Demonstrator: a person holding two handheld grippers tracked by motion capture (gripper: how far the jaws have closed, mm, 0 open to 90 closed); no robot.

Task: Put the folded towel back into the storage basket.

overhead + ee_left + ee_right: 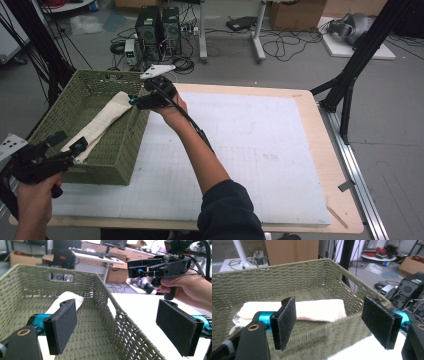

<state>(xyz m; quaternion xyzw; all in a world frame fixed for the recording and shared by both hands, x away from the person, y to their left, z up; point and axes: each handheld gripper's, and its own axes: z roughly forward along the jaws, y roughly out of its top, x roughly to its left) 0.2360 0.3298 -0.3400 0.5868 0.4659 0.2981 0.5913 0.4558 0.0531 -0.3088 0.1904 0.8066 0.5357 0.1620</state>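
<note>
Cream cloth (102,122) lying inside green basket (120,160) at bench's left edge, left gripper (75,148) and right gripper (134,101) both gaping wide, empty, at basket's rim.

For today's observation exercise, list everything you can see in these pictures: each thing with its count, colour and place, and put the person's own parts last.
Basket: one, green woven, on the table's left side.
Cloth bag: one, cream, lying lengthwise inside the basket.
Mat: one, white, covering most of the tabletop.
Table: one, pale wood.
Computer towers: two, black, on the floor beyond the table.
Cardboard boxes: brown, on the floor at the back.
Left gripper: one, black, at the basket's near corner, jaws open and empty.
Right gripper: one, black, at the basket's right rim, jaws open and empty.
Forearms: two, one in a dark sleeve.
</note>
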